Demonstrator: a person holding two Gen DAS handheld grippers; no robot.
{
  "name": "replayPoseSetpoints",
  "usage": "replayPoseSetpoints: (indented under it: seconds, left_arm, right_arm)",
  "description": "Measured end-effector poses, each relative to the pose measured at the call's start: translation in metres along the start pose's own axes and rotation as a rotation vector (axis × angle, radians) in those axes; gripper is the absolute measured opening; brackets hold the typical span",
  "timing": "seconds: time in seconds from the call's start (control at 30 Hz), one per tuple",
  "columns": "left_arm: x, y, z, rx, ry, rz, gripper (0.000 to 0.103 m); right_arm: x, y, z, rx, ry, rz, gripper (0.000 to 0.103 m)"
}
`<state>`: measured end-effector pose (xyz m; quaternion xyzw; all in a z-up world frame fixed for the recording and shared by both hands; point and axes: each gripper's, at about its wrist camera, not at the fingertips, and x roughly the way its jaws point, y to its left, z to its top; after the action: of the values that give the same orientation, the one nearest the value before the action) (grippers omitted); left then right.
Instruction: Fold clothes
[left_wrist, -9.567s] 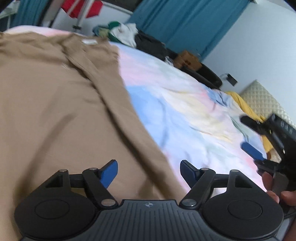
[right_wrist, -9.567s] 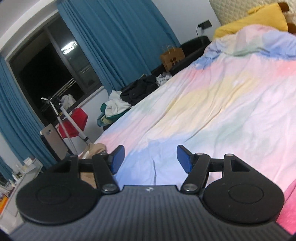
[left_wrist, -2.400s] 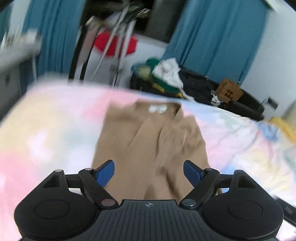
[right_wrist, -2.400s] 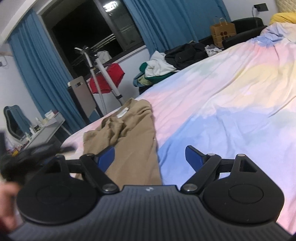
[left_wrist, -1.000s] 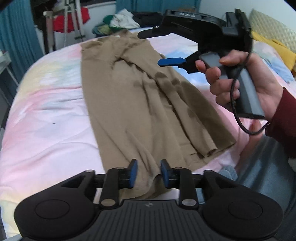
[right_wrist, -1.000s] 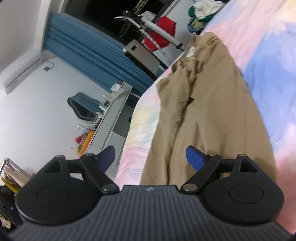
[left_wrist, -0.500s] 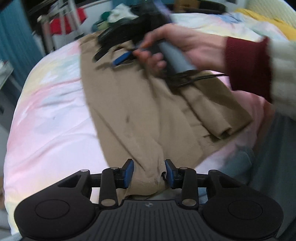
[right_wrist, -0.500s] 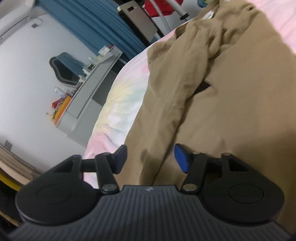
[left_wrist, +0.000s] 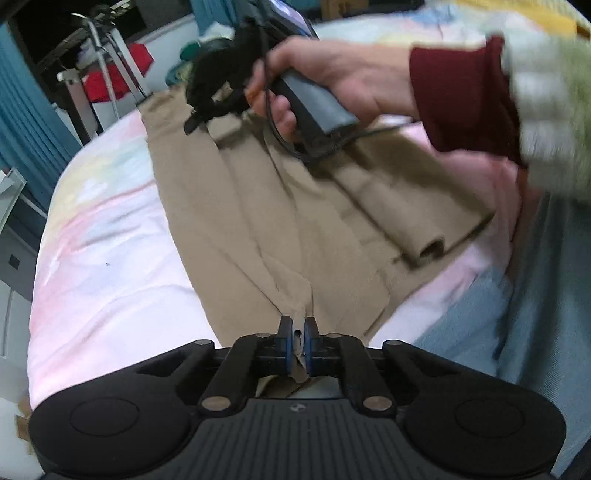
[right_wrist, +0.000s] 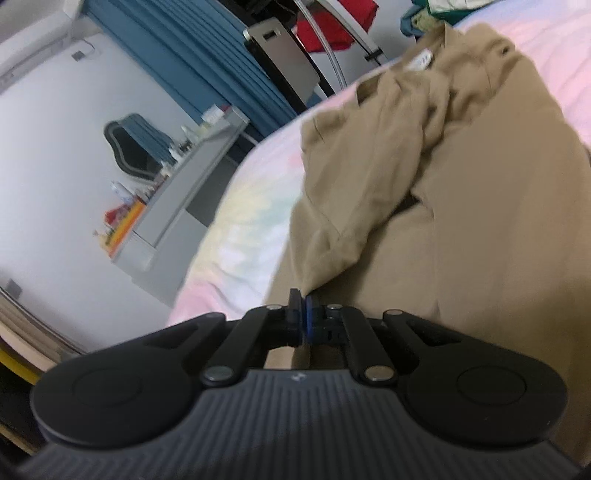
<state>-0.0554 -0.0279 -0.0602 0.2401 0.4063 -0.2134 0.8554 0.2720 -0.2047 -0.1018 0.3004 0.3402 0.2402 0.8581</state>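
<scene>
Tan shirt (left_wrist: 258, 206): it lies long and flat on my bed, near the bed's end. It has many folds and wrinkles in it.
Where the shirt's ends are: the bottom edge is close to me in my left view. The far end, with a small white tag (right_wrist: 422, 60), points at the blue curtain (right_wrist: 207, 62).
My left tongs (left_wrist: 298, 336): they are pressed together on the bottom edge of the tan shirt. A small bit of the cloth sticks up between the blue fingertips (left_wrist: 283, 341).
My right tongs (right_wrist: 303, 311): they are pressed together too, and they pinch a bunched fold of the tan shirt. The fold goes up and away from the tips toward the tag end.
My right hand (left_wrist: 332, 74): it holds the gray handle of the right tongs over the middle of the shirt. My dark red cuff (left_wrist: 458, 99) shows at the wrist.
Bed cover (left_wrist: 110, 236): it is soft pink with pale yellow and blue patches. The shirt rests right on it.
Sleeve (left_wrist: 410, 214): a rolled-up part of the shirt lies on the side under my right hand, close to the bed's edge.
Room behind: a gray desk (right_wrist: 184, 199) with little things on it stands by the white wall. Something red (left_wrist: 110, 79) hangs near a metal stand (left_wrist: 114, 62).
</scene>
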Motion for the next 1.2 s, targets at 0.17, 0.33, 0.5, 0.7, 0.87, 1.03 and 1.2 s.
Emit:
replayPoseSetpoints:
  seconds: [0.17,0.33,0.5,0.7,0.87,1.03,1.2]
  left_arm:
    - [-0.033,-0.01,0.012,-0.048,-0.094,-0.066,0.005]
    - [-0.024,-0.028,0.021,-0.038,-0.112,-0.121,0.005]
    - [0.007,-0.039,0.03,-0.041,-0.077,-0.158,0.005]
    - [0.033,-0.036,0.025,-0.065,-0.014,-0.183,0.007]
    - [0.022,-0.028,0.029,-0.107,-0.031,-0.203,0.028]
    - [0.0,-0.021,0.027,-0.124,-0.084,-0.207,0.055]
    - [-0.019,-0.004,0.024,-0.176,-0.14,-0.168,0.072]
  right_arm:
    - [-0.021,0.009,0.012,-0.047,-0.053,-0.012,0.004]
    - [-0.03,0.011,0.022,-0.102,-0.063,-0.096,0.004]
    - [-0.026,0.008,0.019,-0.157,-0.069,-0.2,0.004]
    - [-0.022,0.003,0.009,-0.2,-0.06,-0.253,0.006]
    - [-0.036,0.019,0.008,-0.236,-0.108,-0.257,0.008]
    - [-0.064,0.036,0.007,-0.237,-0.165,-0.259,0.039]
    - [-0.113,0.054,-0.001,-0.221,-0.244,-0.257,0.065]
